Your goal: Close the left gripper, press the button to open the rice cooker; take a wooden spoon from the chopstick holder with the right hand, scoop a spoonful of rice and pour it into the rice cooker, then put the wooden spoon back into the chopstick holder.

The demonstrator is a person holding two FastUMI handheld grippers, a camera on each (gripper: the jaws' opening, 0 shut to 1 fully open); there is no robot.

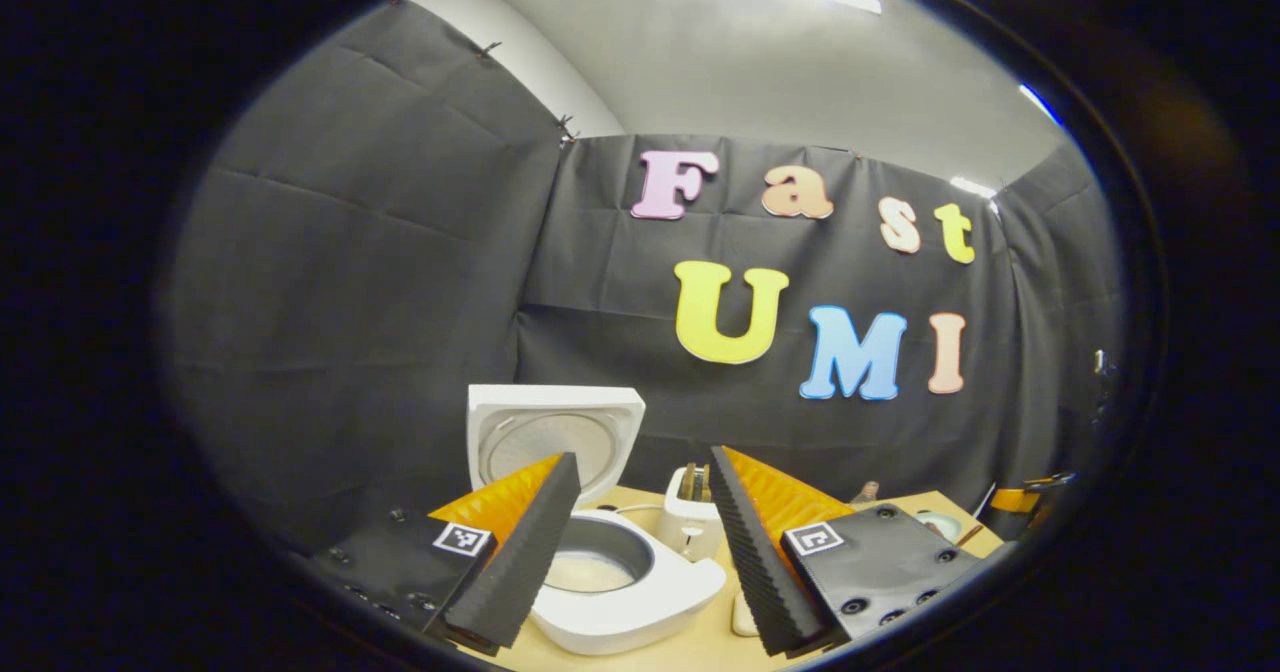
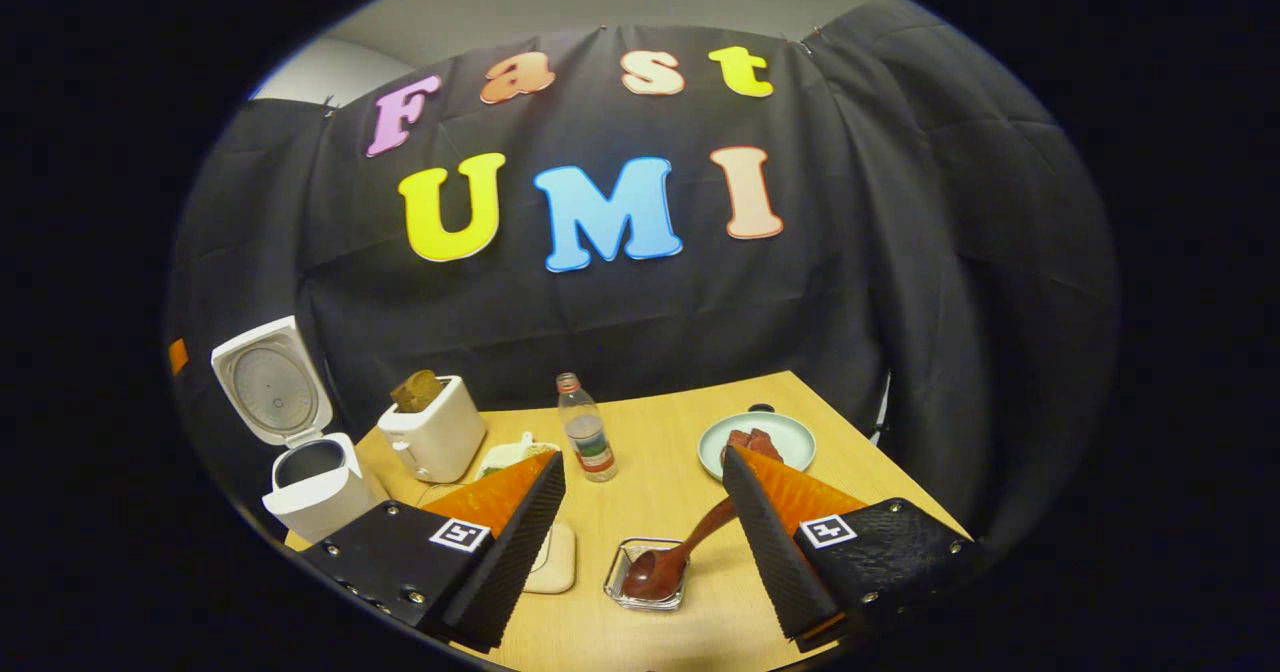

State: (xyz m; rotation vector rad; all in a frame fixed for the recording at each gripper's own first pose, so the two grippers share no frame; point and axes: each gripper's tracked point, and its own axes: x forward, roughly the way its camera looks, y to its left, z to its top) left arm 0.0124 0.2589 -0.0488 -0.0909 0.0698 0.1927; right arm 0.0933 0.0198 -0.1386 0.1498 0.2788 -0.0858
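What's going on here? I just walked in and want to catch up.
A person works two handheld tongs at a table. The rice cooker stands with its lid up. The right tongs are open, not gripping the wooden spoon, whose bowl rests in a small clear dish beneath them. The left tongs hover open over the cooker.

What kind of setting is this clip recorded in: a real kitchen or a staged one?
Most likely a staged kitchen corner in a recording booth, not a real kitchen. Black cloth hangs as the walls around a single wooden table, which carries an open rice cooker, a toaster and a water bottle.
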